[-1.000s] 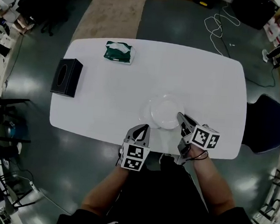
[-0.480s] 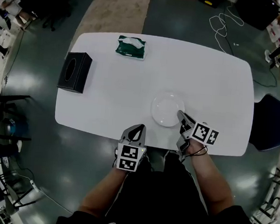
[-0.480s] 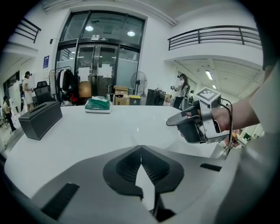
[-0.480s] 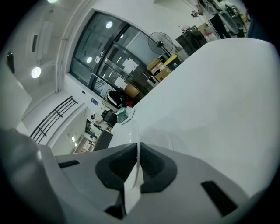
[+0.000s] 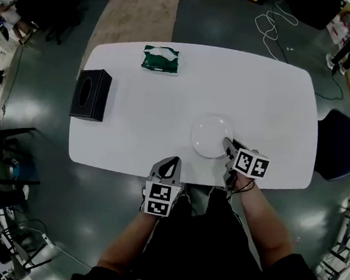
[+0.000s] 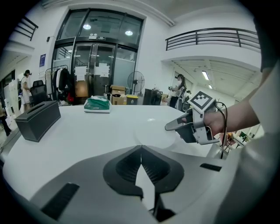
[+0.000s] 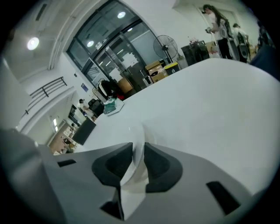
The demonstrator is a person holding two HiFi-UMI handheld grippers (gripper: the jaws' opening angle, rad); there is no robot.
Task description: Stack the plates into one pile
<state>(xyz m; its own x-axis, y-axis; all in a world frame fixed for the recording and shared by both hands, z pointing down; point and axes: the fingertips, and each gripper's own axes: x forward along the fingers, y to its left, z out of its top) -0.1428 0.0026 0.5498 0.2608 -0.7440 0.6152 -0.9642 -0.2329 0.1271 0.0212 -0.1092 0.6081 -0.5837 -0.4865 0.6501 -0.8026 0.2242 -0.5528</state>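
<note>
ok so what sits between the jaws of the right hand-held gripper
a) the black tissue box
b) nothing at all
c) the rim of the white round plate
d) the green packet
c: the right gripper view shows the rim of the white round plate standing between the jaws of the right hand-held gripper, which have just been opening.

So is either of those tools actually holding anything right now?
The left tool is shut and empty. The right tool has just been opening; the near rim of the plate sits between its jaws, apparently loose.
</note>
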